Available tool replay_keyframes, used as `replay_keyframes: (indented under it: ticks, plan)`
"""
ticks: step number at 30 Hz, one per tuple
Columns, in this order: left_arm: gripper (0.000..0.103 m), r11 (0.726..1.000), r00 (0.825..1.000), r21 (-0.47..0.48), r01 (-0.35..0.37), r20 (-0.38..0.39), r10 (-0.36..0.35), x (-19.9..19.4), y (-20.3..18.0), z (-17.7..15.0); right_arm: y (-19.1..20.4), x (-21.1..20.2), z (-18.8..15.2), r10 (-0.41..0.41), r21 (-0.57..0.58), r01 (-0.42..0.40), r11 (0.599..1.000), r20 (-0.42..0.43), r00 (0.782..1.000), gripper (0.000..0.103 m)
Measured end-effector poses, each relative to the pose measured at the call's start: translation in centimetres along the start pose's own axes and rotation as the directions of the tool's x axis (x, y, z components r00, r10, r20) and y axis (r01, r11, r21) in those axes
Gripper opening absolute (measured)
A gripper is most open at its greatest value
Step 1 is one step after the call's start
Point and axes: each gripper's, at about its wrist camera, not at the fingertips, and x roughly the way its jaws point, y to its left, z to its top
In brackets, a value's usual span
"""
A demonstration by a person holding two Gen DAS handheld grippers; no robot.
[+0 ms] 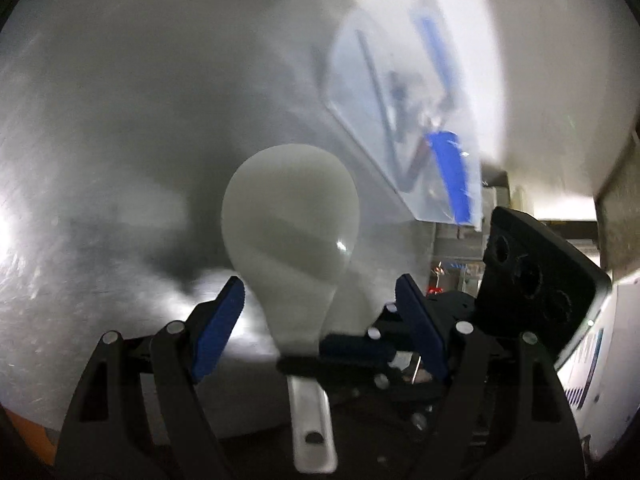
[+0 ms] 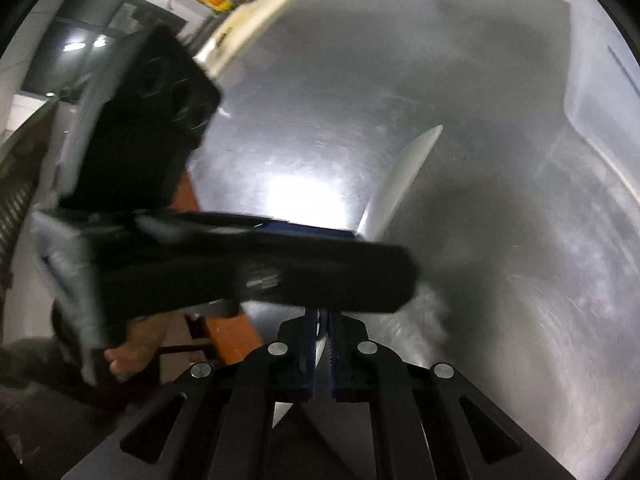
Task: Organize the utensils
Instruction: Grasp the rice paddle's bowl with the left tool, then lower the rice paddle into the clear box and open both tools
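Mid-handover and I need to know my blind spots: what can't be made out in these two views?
- Left wrist view: the contents of the clear container are motion-blurred; only blue handles show.
- Right wrist view: the fingertips of the right gripper and the neck of the spoon are hidden behind the black body of the left gripper.
- Right wrist view: the spoon bowl is edge-on and blurred, so its shape is unclear.

Both views are dim and softened by motion blur. Strong glare is seen on the steel table [image 2: 304, 188], lit from above, and a dark shadow is cast behind the white spoon [image 1: 290, 216]. The edges are bent and darkened by the fisheye lens. The clear container [image 1: 400, 120] is smeared and washed out.
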Motion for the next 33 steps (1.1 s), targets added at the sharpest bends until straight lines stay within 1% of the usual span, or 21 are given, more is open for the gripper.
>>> replay_keyframes:
  ticks: [1,2,3,5,6,7,9,11,12,13,15,16,17,19,21,23,24,25,27,30,33]
  plan:
    - [0.054,1.0,1.0,0.025,-0.008,0.007,0.008,0.0,-1.2,0.0,0.3,-1.1,-0.2,-0.01,-0.01,0.01,1.0,0.015,1.0,0.006]
    - [0.049,0.999,1.0,0.044,-0.001,0.008,0.001,0.1,-2.1,0.0,0.1,-2.6,-0.8,-0.017,-0.018,0.017,1.0,0.031,0.999,0.006]
    - [0.048,0.998,1.0,0.057,0.02,0.004,-0.02,0.2,-3.1,0.2,0.3,-3.5,-0.8,-0.027,-0.024,0.028,0.999,0.048,0.998,0.006]
    - [0.04,0.994,0.999,0.108,0.035,0.013,-0.036,0.1,-5.8,0.5,0.4,-6.4,-0.9,-0.059,-0.031,0.062,0.998,0.102,0.993,0.006]
    - [0.038,0.989,0.999,0.144,0.04,0.013,-0.042,0.1,-7.6,0.9,0.6,-7.4,-0.4,-0.076,-0.035,0.081,0.996,0.13,0.989,0.006]
    - [0.036,0.982,0.999,0.186,0.044,0.018,-0.048,0.0,-9.6,1.5,0.4,-9.6,-0.3,-0.096,-0.038,0.103,0.994,0.166,0.981,0.006]
    - [0.034,0.955,0.998,0.293,0.053,0.025,-0.063,-0.1,-14.4,3.5,0.0,-13.5,0.2,-0.122,-0.037,0.134,0.99,0.229,0.966,0.006]
    - [0.033,0.928,0.997,0.366,0.063,0.027,-0.079,-0.1,-18.4,5.5,-0.8,-18.0,1.5,-0.165,-0.037,0.184,0.982,0.291,0.942,0.006]
    - [0.033,0.913,0.996,0.405,0.054,0.04,-0.077,0.0,-20.4,6.7,-1.3,-20.4,2.5,-0.198,-0.03,0.22,0.975,0.326,0.924,0.006]
    - [0.033,0.895,0.996,0.444,0.045,0.052,-0.075,0.5,-23.1,8.7,-1.8,-21.9,3.3,-0.22,-0.022,0.242,0.97,0.341,0.914,0.006]
    - [0.034,0.888,0.996,0.458,0.044,0.052,-0.077,1.6,-25.5,11.5,-3.7,-25.2,5.5,-0.28,-0.003,0.301,0.954,0.359,0.89,0.006]
    - [0.034,0.886,0.996,0.462,0.044,0.049,-0.075,2.6,-26.6,13.4,-4.7,-26.1,6.2,-0.292,0.01,0.309,0.951,0.36,0.886,0.006]
    - [0.034,0.89,0.997,0.453,0.045,0.039,-0.07,3.6,-27.1,15.0,-6.2,-27.0,7.1,-0.305,0.022,0.318,0.948,0.354,0.884,0.006]
    - [0.033,0.907,0.999,0.419,0.036,0.013,-0.045,6.3,-27.2,18.2,-9.9,-27.3,8.7,-0.304,0.072,0.297,0.952,0.335,0.892,0.006]
    - [0.034,0.93,0.999,0.369,-0.002,-0.039,0.018,10.3,-25.7,20.9,-14.5,-26.2,9.8,-0.29,0.127,0.264,0.956,0.287,0.913,0.006]
    - [0.033,0.944,0.993,0.327,-0.048,-0.085,0.08,14.1,-24.4,22.9,-18.2,-23.9,10.4,-0.272,0.178,0.234,0.956,0.233,0.934,0.006]
    - [0.033,0.95,0.986,0.303,-0.077,-0.117,0.117,16.3,-23.2,23.7,-19.1,-22.5,10.7,-0.264,0.197,0.223,0.955,0.212,0.941,0.006]
    - [0.033,0.953,0.977,0.284,-0.103,-0.151,0.151,18.4,-22.0,24.4,-21.2,-20.9,10.9,-0.247,0.224,0.205,0.953,0.176,0.953,0.006]
    - [0.034,0.956,0.965,0.26,-0.136,-0.185,0.188,20.7,-20.3,25.0,-24.0,-18.7,11.1,-0.216,0.263,0.177,0.949,0.13,0.968,0.006]
    - [0.034,0.958,0.943,0.222,-0.18,-0.239,0.233,23.2,-18.3,25.7,-26.5,-16.5,11.5,-0.206,0.293,0.177,0.939,0.069,0.976,0.006]
    - [0.037,0.937,0.914,0.227,-0.265,-0.25,0.319,24.3,-17.4,25.7,-27.4,-15.1,11.5,-0.232,0.309,0.217,0.926,0.009,0.973,0.007]
